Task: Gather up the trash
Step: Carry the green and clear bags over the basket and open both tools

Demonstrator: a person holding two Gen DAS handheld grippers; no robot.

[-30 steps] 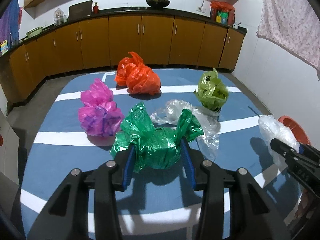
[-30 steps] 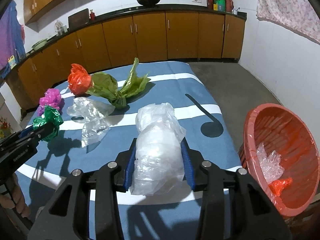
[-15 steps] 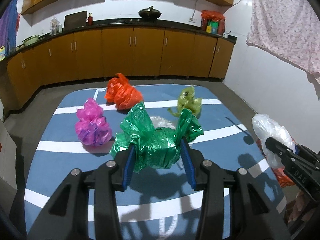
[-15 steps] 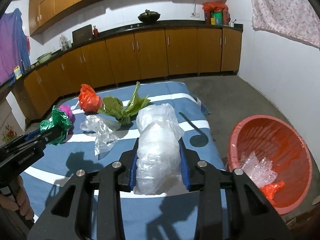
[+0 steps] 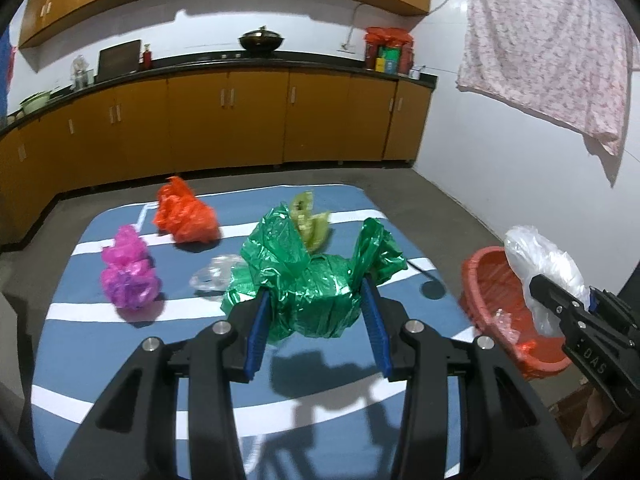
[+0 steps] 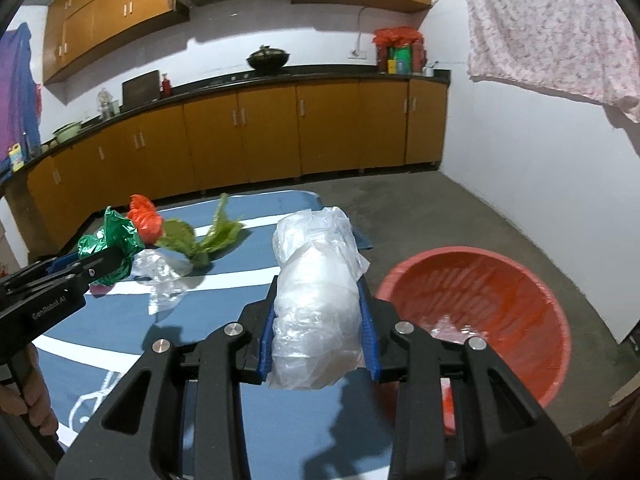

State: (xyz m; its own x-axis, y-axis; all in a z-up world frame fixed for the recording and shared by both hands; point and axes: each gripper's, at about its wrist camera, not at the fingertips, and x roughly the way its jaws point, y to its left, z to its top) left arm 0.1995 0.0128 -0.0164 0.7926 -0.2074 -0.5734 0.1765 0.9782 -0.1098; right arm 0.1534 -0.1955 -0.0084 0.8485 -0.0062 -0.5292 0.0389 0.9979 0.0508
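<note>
My left gripper is shut on a crumpled green plastic bag and holds it above the blue striped mat. My right gripper is shut on a clear plastic bag and holds it beside the red basin, which has scraps inside. In the left wrist view the right gripper with the clear bag hangs over the basin. On the mat lie an orange bag, a pink bag, an olive bag and another clear bag.
Brown cabinets with a dark counter line the far wall. A white wall with a hanging floral cloth is on the right. Grey concrete floor surrounds the mat.
Both grippers have risen with their bags and moved right. The basin has come into the left wrist view and the right gripper's clear bag is now next to it.
</note>
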